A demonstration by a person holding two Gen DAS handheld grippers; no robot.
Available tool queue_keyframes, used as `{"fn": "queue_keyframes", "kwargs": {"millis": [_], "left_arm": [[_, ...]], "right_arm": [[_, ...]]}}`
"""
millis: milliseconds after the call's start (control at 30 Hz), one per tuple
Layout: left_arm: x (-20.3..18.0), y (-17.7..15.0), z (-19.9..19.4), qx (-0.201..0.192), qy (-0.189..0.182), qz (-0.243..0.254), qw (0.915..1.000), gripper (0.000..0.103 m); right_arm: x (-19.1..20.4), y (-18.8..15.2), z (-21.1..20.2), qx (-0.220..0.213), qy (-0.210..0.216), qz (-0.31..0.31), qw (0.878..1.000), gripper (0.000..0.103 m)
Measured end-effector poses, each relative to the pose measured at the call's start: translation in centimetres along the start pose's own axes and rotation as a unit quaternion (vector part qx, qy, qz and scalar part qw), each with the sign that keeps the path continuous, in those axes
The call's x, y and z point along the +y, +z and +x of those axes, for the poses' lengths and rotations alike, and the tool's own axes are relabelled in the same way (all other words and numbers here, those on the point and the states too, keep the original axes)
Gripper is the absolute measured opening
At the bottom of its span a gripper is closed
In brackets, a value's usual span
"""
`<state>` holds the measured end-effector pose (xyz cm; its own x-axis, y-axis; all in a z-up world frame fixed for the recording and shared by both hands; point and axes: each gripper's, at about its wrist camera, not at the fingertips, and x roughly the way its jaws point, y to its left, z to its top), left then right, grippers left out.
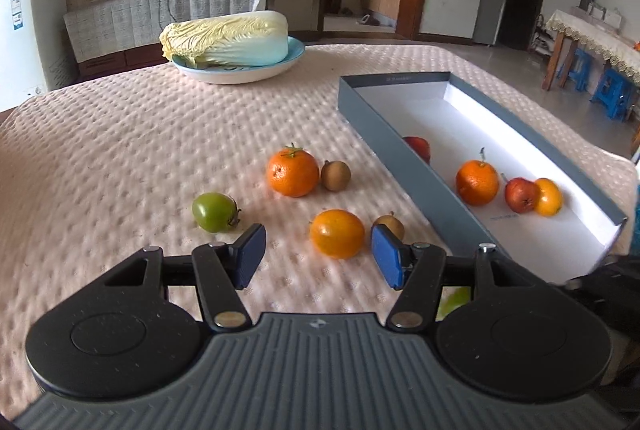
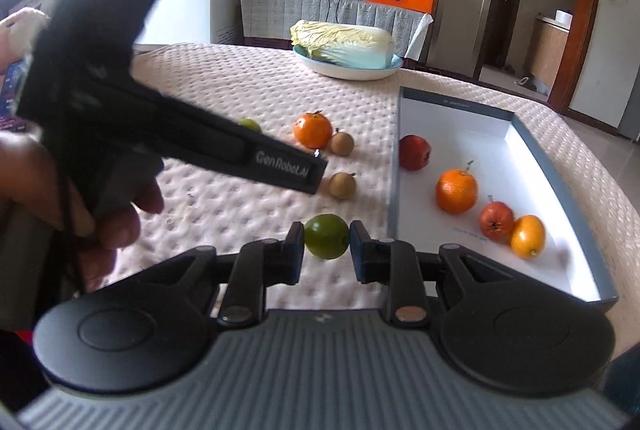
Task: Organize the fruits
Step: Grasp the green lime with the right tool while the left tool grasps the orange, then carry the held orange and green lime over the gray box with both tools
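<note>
On the quilted table [image 1: 120, 134], loose fruit lies left of a grey box [image 1: 384, 142].
Only the right wrist view shows a hand [image 2: 120, 214] carrying the left gripper [image 1: 319, 256], spread and empty before a smooth orange fruit [image 1: 337, 233]. The right gripper [image 2: 325, 250] pinches a round green fruit [image 2: 326, 236] near the table's near edge; the left wrist view shows another green fruit [image 1: 214, 212] clearly.

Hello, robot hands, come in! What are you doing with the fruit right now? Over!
Right gripper shut on a lime. Left gripper open, above an orange fruit. Four fruits in the box. Nothing in the way.
</note>
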<state>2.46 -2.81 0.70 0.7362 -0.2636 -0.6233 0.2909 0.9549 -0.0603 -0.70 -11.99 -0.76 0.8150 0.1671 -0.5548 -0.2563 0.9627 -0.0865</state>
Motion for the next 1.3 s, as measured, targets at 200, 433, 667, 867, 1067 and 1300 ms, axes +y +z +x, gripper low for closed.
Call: {"fn": "queue_keyframes", "kwargs": {"millis": [200,433,667,867,1067,1300], "left_arm": [[-0.6,0.2,1.4,0.003,0.0,-0.015,0.9999,0.064],[-0.8,0.2,3.0,0.019,0.012,-0.025,0.9994,0.05],[-0.4,0.1,2.8,0.017,0.007,-0.031,0.9994,0.038],[0.2,0.6,1.8,0.008,0.017,-0.04,0.999,0.038],[0.8,1.0,0.7,0.006,0.028,-0.039,0.9988,0.038],[0.9,1.2,-0.5,-0.001,0.038,-0.039,0.9985,0.038]], "right_arm": [[-1.7,0.0,-0.6,-0.003,0.01,0.014,1.0,0.027],[-2.0,0.1,-0.9,-0.01,0.016,0.011,1.0,0.027],[-2.2,0.3,-1.3,-0.022,0.023,0.017,0.999,0.027],[-1.9,0.5,-1.6,-0.031,0.023,0.013,0.999,0.027],[-1.7,0.7,-1.9,-0.038,0.032,0.016,0.999,0.027],[-1.3,0.9,-2.8,-0.05,0.054,0.014,0.997,0.027]]}}
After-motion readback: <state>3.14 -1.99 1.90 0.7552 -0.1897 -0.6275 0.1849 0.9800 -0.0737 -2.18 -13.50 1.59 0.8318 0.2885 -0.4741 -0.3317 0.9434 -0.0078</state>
